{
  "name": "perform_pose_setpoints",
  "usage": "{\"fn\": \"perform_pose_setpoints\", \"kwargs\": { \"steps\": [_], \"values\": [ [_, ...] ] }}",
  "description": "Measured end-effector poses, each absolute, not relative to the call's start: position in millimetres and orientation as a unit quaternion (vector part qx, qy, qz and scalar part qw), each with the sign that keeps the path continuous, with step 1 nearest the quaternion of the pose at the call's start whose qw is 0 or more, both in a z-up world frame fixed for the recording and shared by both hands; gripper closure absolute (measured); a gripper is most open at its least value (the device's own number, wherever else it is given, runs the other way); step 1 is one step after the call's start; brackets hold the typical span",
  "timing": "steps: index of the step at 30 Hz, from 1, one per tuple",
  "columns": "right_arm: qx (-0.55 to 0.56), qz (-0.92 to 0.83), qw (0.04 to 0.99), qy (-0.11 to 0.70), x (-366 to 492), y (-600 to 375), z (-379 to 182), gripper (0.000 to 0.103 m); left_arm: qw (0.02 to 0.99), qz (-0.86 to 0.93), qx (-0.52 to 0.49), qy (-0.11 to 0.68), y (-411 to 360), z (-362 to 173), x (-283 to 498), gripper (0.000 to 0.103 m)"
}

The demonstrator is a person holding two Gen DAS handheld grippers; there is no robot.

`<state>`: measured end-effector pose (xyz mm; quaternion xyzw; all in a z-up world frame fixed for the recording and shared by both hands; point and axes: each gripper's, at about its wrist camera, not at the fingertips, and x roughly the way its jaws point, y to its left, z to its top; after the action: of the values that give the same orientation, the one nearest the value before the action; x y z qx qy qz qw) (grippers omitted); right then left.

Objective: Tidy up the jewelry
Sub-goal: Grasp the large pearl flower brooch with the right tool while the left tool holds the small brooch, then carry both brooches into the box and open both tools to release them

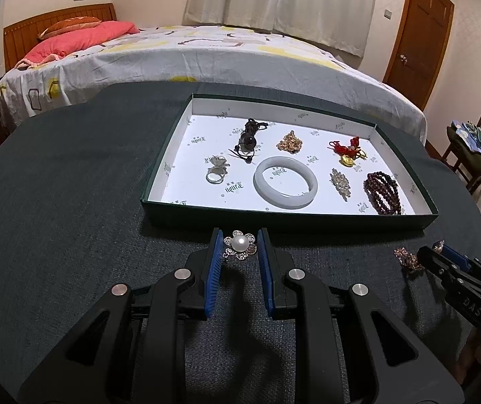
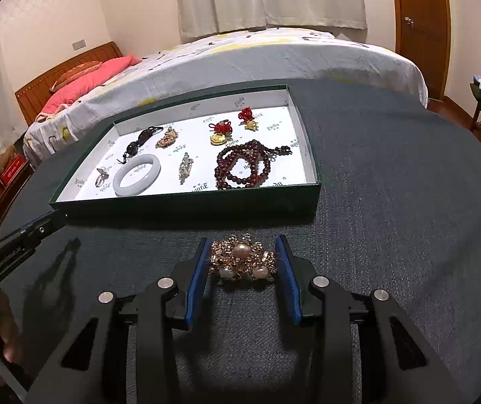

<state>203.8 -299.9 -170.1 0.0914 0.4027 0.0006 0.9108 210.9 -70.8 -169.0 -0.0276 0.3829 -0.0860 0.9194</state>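
1. A round table (image 1: 72, 202) covered in dark grey cloth.
2. On its far side lies a shallow green box (image 1: 159, 181).
3. Near of it lie a pearl flower brooch (image 1: 240, 245) and, to the right, a gold pearl brooch (image 2: 244, 259).

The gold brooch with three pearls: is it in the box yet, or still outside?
Outside. The gold brooch lies on the dark cloth in front of the green box, between the right claw's blue pads.

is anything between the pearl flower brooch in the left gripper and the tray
Only the tray's near wall. The pearl flower brooch sits between the left gripper pads just before it, with bare cloth between. It must be lifted over.
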Motion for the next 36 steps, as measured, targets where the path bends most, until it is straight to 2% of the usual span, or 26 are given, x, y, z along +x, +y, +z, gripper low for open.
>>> {"fn": "perform_pose_setpoints", "kwargs": {
  "steps": [14,36],
  "values": [
    [0.094,0.016,0.927,0.363,196,-295,-132,0.064,0.928,-0.093,-0.031,0.361,-71,-148,203,0.082],
    [0.08,0.039,0.955,0.282,202,-287,-61,0.064,0.951,-0.118,-0.032,0.284,-80,-80,204,0.082]
  ]
}}
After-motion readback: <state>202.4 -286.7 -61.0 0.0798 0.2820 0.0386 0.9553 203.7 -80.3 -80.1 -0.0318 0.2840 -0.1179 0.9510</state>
